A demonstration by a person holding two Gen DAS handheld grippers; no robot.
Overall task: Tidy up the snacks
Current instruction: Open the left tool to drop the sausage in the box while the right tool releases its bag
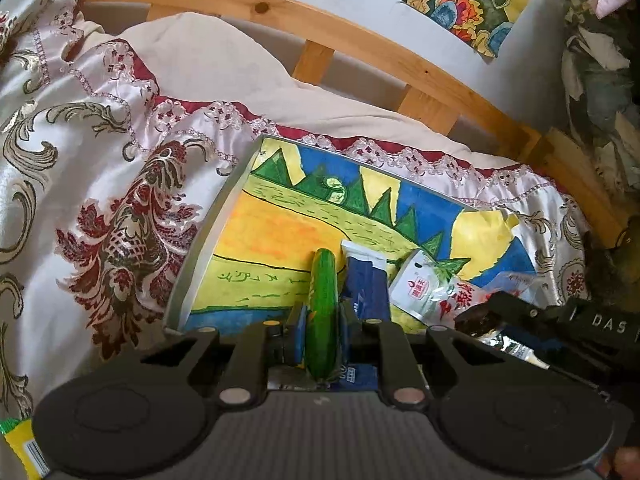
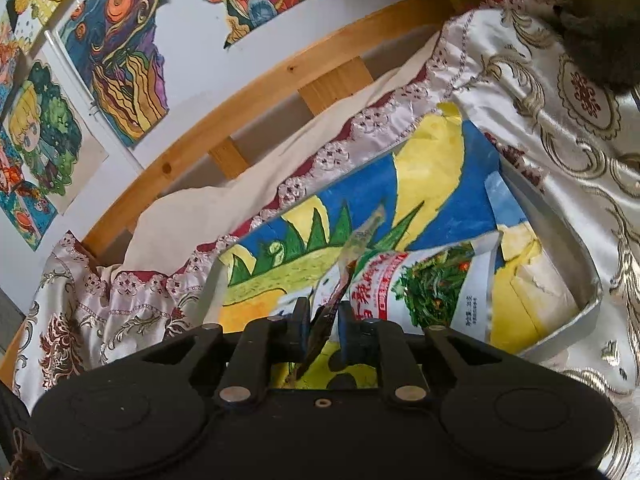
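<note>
My left gripper (image 1: 322, 320) is shut on a green snack packet (image 1: 322, 288), held edge-on just above the near end of a silver tray (image 1: 208, 232) with a painted bottom. A blue packet (image 1: 366, 280) and a white packet with red writing (image 1: 424, 292) lie in the tray to its right. My right gripper (image 2: 324, 316) hovers over the same tray (image 2: 560, 232). A thin dark-and-clear wrapper (image 2: 356, 248) stands loosely between its slightly parted jaws, in front of the white packet (image 2: 424, 288). In the left wrist view, the right gripper (image 1: 492, 316) shows at the right edge.
The tray rests on a patterned satin bedspread (image 1: 100, 180) with a wooden bed rail (image 1: 360, 40) behind it. Colourful drawings (image 2: 120, 52) hang on the wall. A yellow packet (image 1: 24, 448) lies at the lower left, and dark clutter (image 1: 600, 80) stands at the far right.
</note>
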